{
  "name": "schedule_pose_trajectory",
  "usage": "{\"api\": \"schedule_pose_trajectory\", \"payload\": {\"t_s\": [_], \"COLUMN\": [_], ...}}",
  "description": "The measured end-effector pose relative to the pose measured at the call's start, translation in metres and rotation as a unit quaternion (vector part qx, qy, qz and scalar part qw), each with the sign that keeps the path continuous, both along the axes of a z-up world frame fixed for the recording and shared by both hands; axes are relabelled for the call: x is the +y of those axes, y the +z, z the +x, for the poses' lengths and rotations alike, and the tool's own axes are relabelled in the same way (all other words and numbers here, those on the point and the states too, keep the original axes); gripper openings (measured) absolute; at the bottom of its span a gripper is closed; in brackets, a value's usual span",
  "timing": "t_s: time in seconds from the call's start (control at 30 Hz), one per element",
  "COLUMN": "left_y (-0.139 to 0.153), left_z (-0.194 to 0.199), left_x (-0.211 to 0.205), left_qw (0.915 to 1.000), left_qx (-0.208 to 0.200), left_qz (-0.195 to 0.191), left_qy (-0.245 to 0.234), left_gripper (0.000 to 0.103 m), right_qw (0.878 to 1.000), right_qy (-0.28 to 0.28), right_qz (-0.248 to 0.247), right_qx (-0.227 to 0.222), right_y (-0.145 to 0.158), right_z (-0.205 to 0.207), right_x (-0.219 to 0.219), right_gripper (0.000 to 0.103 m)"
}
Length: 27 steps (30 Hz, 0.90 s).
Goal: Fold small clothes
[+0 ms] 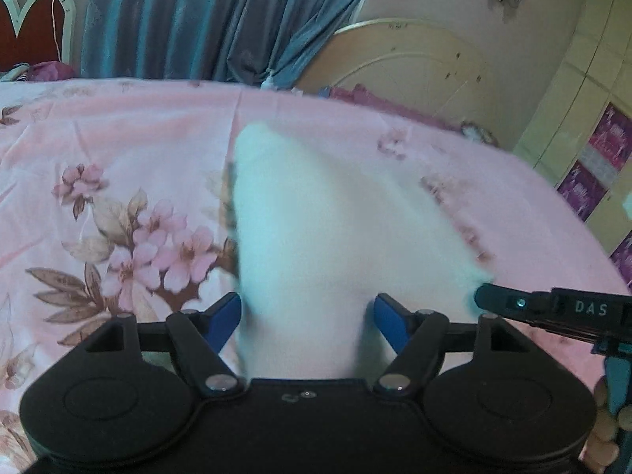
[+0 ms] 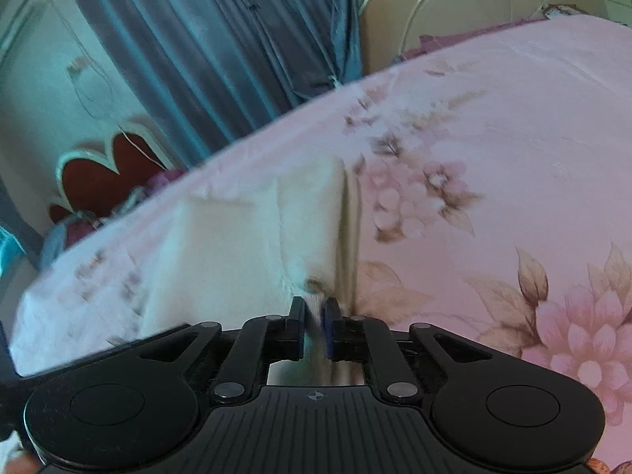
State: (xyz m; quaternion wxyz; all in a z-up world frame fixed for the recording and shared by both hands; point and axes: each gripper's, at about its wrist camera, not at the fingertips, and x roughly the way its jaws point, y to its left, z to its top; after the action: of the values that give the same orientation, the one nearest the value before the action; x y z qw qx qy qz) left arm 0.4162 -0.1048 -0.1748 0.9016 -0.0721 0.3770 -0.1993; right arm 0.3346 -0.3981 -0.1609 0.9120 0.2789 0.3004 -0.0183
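A small white garment [image 1: 316, 229] lies on the pink floral bedsheet [image 1: 118, 138], blurred by motion. My left gripper [image 1: 308, 316] is open, its blue pads wide apart on either side of the cloth's near end. My right gripper [image 2: 315, 318] is shut on the white garment [image 2: 237, 245] at its near edge, the cloth pinched between the pads. The right gripper's finger also shows in the left wrist view [image 1: 553, 308], at the garment's right corner. In the right wrist view the garment looks partly folded, with a raised crease.
The bedsheet [image 2: 493, 158] covers a bed. Blue curtains [image 1: 221, 15] hang behind it. A cream headboard [image 1: 403, 63] stands at the far right and a red-and-white one [image 1: 35, 23] at the far left. Cupboards [image 1: 592, 118] line the right wall.
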Motion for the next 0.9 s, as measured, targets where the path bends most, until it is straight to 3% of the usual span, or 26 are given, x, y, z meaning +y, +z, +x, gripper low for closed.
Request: {"api": "schedule_pose_trajectory", "payload": {"t_s": [0.03,0.07,0.37,0.63,0.67,0.77,0.83,0.9], "left_y": [0.005,0.011,0.021,-0.002,-0.005,-0.009,-0.005,-0.006], "left_z": [0.0,0.002,0.049,0.087,0.089,0.09,0.087,0.086], "left_x": [0.002,0.004,0.016,0.014,0.013,0.012,0.006,0.002], "left_qw": [1.0,0.9998,0.9981,0.997,0.9968,0.9966,0.9981,0.9987], "left_qx": [-0.005,-0.009,-0.019,0.016,0.021,0.025,0.011,0.005], "left_qz": [-0.007,-0.015,-0.025,-0.047,-0.051,-0.063,-0.049,-0.042], "left_qy": [0.002,0.004,0.054,0.06,0.058,0.047,0.036,0.029], "left_gripper": [0.073,0.073,0.072,0.069,0.067,0.055,0.055,0.057], "right_qw": [1.0,1.0,1.0,0.999,0.999,1.0,0.999,0.998], "right_qy": [-0.003,-0.005,-0.021,-0.018,-0.016,-0.023,-0.036,-0.04], "right_qz": [-0.004,-0.007,0.014,0.021,0.012,-0.007,-0.027,-0.043], "right_qx": [-0.008,-0.014,0.011,0.035,0.034,0.02,0.002,0.022], "right_y": [0.005,0.008,0.005,-0.011,-0.011,-0.007,-0.003,-0.014], "right_z": [0.002,0.004,0.064,0.108,0.108,0.099,0.089,0.09], "right_x": [-0.001,-0.002,-0.018,-0.024,-0.022,-0.019,-0.018,-0.018], "right_gripper": [0.041,0.061,0.061,0.034,0.023,0.01,0.007,0.005]}}
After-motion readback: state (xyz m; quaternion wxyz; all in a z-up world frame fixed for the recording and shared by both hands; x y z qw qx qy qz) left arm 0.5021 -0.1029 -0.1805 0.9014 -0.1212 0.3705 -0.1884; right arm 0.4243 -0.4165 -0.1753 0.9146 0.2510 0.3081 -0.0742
